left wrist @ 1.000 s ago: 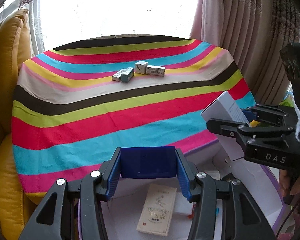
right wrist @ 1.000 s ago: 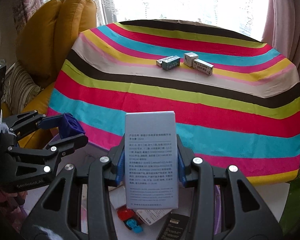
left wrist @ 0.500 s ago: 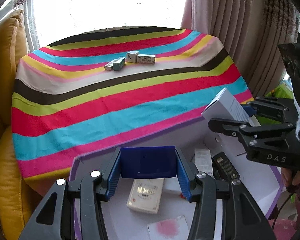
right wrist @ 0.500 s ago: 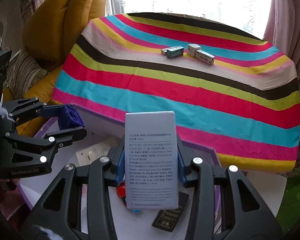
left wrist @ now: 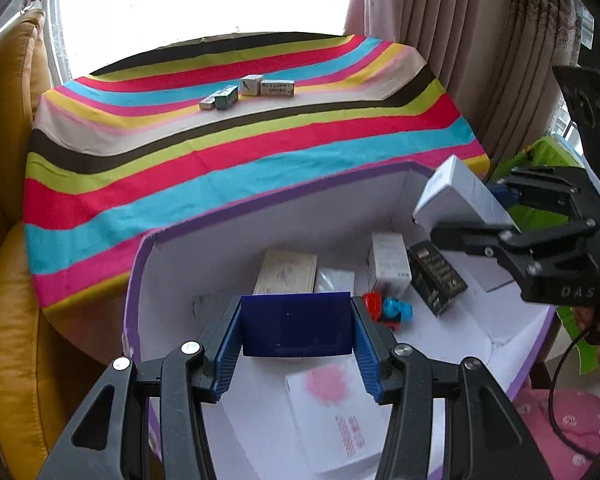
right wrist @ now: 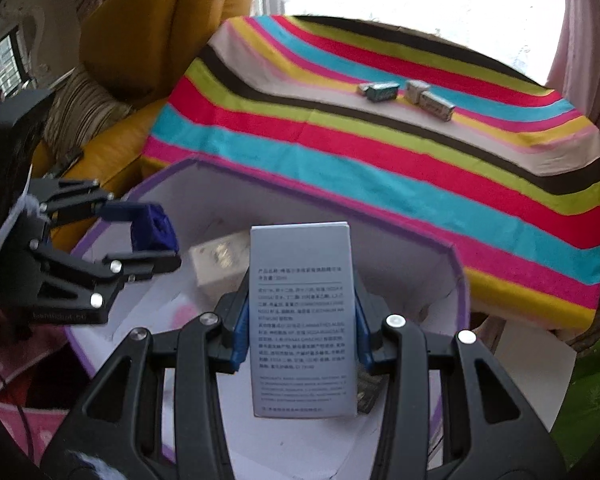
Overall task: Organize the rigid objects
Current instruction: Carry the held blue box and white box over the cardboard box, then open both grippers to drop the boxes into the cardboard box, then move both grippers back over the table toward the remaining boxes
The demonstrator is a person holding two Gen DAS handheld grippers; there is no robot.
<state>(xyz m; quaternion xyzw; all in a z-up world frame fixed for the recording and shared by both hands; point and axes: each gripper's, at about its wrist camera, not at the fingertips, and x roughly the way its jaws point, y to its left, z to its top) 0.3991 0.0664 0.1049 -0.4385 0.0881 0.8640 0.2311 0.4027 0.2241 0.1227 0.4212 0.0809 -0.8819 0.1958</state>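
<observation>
The left hand-held gripper is clenched on a dark blue rectangular block, which sits flat between its blue ribbed pads and fills the gap from one pad to the other. The right hand-held gripper is grasping a tall white cardboard box with small printed text; the box stands upright between the pads and reaches past them on both ends. Both hand-held grippers hang over the open white carton with a purple rim, and this carton is the landmark for the rest. Over the carton, the blue block is near its left side and the white box is near its far right corner. Inside the carton lie a beige flat box, a white box with red print, a black box with gold lettering, a small red and blue toy and a white box with a pink blot, this last one directly under the left hand-held gripper. Beyond the carton is the bench with the striped, many-coloured cloth, and at its far side, well apart from the carton, four small cartons lie in a loose row. A yellow leather sofa stands to the left of the carton.
</observation>
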